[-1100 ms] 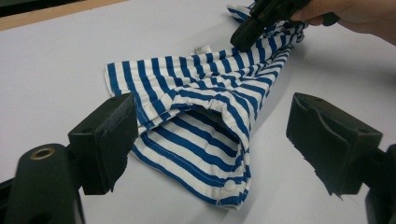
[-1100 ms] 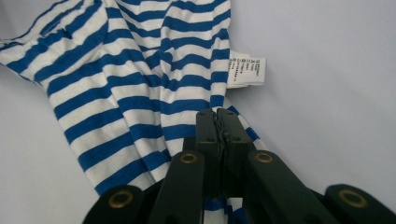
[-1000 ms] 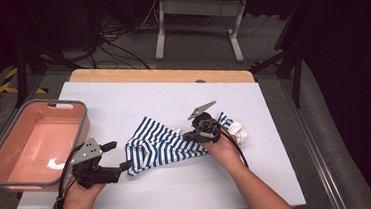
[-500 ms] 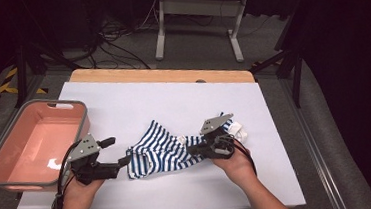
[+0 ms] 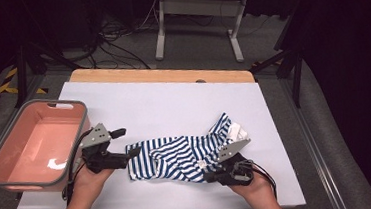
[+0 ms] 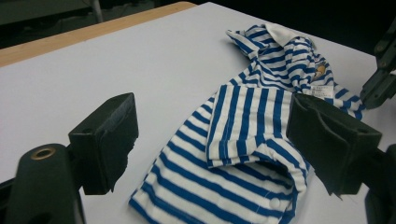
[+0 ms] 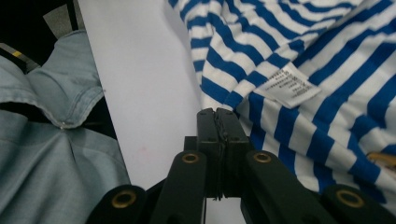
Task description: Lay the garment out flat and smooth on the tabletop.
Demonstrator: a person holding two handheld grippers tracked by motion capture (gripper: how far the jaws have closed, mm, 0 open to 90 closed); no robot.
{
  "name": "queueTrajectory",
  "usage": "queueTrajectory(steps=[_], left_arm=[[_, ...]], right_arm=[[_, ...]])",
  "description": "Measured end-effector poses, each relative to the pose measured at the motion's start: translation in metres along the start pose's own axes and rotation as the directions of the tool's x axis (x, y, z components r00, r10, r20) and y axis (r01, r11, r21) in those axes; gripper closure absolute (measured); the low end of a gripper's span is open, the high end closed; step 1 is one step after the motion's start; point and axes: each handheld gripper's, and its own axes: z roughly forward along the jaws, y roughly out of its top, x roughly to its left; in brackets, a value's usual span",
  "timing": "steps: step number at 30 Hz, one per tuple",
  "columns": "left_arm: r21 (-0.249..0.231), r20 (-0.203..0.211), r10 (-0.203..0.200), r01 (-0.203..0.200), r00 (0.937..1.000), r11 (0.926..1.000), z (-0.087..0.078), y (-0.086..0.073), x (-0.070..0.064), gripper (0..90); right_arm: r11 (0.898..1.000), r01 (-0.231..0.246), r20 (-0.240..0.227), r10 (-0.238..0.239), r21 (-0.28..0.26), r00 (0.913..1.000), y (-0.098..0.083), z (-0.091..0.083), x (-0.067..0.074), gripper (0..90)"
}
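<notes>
**Two tongs at a striped shirt**

The left tongs (image 5: pixel 126 144) sit at the lower left of the high view, spread wide, with the near end of the striped shirt (image 5: pixel 187 152) lying between the tips but not pinched. In the left gripper view the two black pads (image 6: pixel 105 140) stand well apart on either side of the folded cloth, clear of it. The right tongs (image 5: pixel 210 177) are at the lower middle of the high view, pressed together; in the right gripper view the closed tips (image 7: pixel 217 123) meet right at the shirt's edge, and I cannot tell whether any cloth is caught between them. A white label (image 7: pixel 286 85) shows just beyond them. The shirt lies crumpled across the middle of the white table (image 5: pixel 163 103). A pink tub (image 5: pixel 34 146) stands at the table's left edge, beside the left hand (image 5: pixel 86 180).
</notes>
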Motion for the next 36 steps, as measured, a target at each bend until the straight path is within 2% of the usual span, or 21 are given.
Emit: queueTrajectory(steps=[4,6,8,10,12,14,16,19,22,24,27,33,36], left_arm=[[0.023,0.043,0.016,-0.017,0.9990,0.9996,0.021,0.016,0.000,16.3],[0.030,0.062,0.023,-0.025,0.9978,0.9992,0.032,0.023,0.000,15.1],[0.040,0.086,0.027,-0.030,0.9959,0.9987,0.044,0.031,-0.001,13.8],[0.050,0.118,0.026,-0.032,0.9927,0.9982,0.057,0.038,-0.002,13.0],[0.067,0.138,0.030,-0.040,0.9900,0.9970,0.071,0.043,-0.004,12.0],[0.090,0.157,0.021,-0.035,0.9873,0.9953,0.083,0.047,-0.006,9.7],[0.139,0.183,0.005,-0.031,0.9830,0.9898,0.100,0.051,-0.008,8.7],[0.192,0.196,-0.007,-0.032,0.9805,0.9810,0.123,0.055,-0.014,6.9],[0.230,0.207,0.014,-0.062,0.9782,0.9711,0.142,0.057,-0.020,7.0],[0.252,0.210,0.019,-0.073,0.9776,0.9650,0.155,0.057,-0.023,7.5],[0.264,0.221,0.015,-0.074,0.9752,0.9617,0.167,0.057,-0.025,10.9],[0.274,0.224,0.030,-0.093,0.9741,0.9572,0.186,0.058,-0.028,16.4],[0.293,0.228,0.038,-0.106,0.9730,0.9502,0.194,0.058,-0.030,18.7]], right_arm=[[0.999,-0.035,-0.008,0.035,-0.004,0.9994,-0.013,0.002,-0.006,87.9],[0.998,-0.040,0.004,0.041,-0.049,0.9992,-0.019,-0.002,-0.008,71.8],[0.993,-0.010,0.091,0.021,-0.121,0.9956,-0.023,-0.009,-0.007,58.2],[0.981,0.012,0.154,0.018,-0.191,0.9878,-0.027,-0.018,-0.009,48.3],[0.964,0.003,0.187,0.049,-0.266,0.9812,-0.032,-0.028,-0.014,42.0],[0.949,-0.005,0.222,0.079,-0.315,0.9718,-0.038,-0.034,-0.019,34.2],[0.935,-0.021,0.241,0.113,-0.355,0.9639,-0.046,-0.041,-0.026,32.0],[0.917,-0.048,0.242,0.154,-0.395,0.9580,-0.056,-0.047,-0.033,31.5],[0.900,-0.040,0.273,0.174,-0.435,0.9460,-0.066,-0.054,-0.037,29.4],[0.892,-0.032,0.287,0.179,-0.451,0.9410,-0.069,-0.057,-0.039,28.1],[0.879,-0.013,0.304,0.179,-0.476,0.9357,-0.073,-0.062,-0.039,24.9],[0.874,-0.017,0.309,0.189,-0.486,0.9322,-0.079,-0.065,-0.043,17.9],[0.870,-0.018,0.314,0.198,-0.493,0.9285,-0.081,-0.066,-0.045,17.1]])
